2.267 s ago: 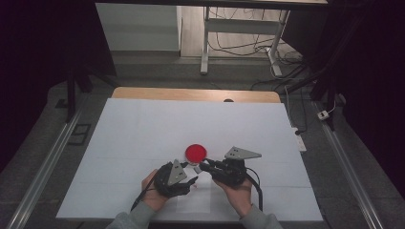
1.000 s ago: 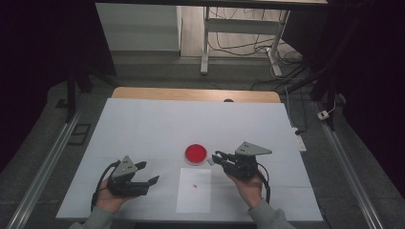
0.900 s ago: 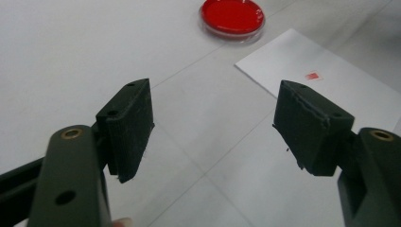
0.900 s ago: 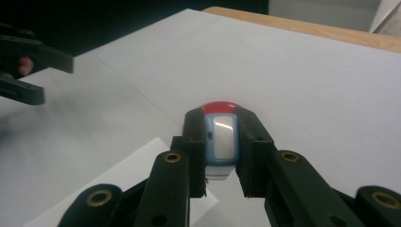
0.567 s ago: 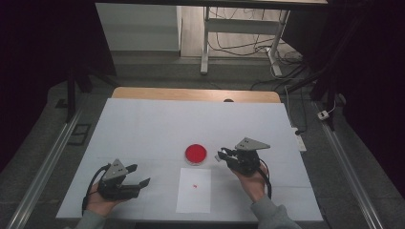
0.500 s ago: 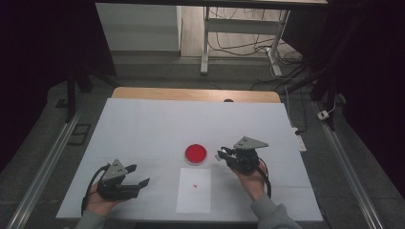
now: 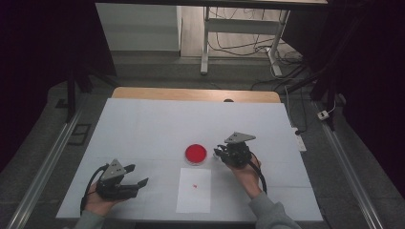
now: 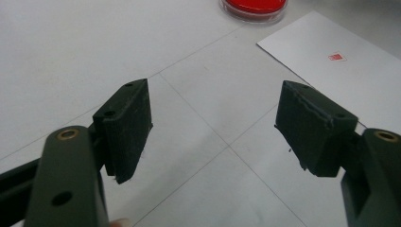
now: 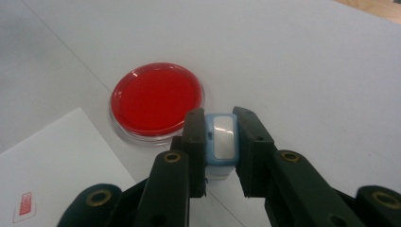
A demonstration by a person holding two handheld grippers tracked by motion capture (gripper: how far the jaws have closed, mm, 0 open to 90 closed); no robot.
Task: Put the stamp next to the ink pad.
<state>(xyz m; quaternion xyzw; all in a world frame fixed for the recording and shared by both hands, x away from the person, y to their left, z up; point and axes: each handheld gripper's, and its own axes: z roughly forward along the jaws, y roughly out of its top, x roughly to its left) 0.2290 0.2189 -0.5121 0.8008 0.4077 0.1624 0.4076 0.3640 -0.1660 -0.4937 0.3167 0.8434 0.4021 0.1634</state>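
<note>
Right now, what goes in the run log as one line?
right gripper: shut on blue stamp beside red ink pad | left gripper: open, idle | paper: bears red mark

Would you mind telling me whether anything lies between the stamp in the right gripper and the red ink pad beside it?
Nothing visible does. The right gripper is shut on the small blue stamp, and the red ink pad lies open just beyond its jaws, with bare white table between them. The stamped paper lies off to one side.
</note>
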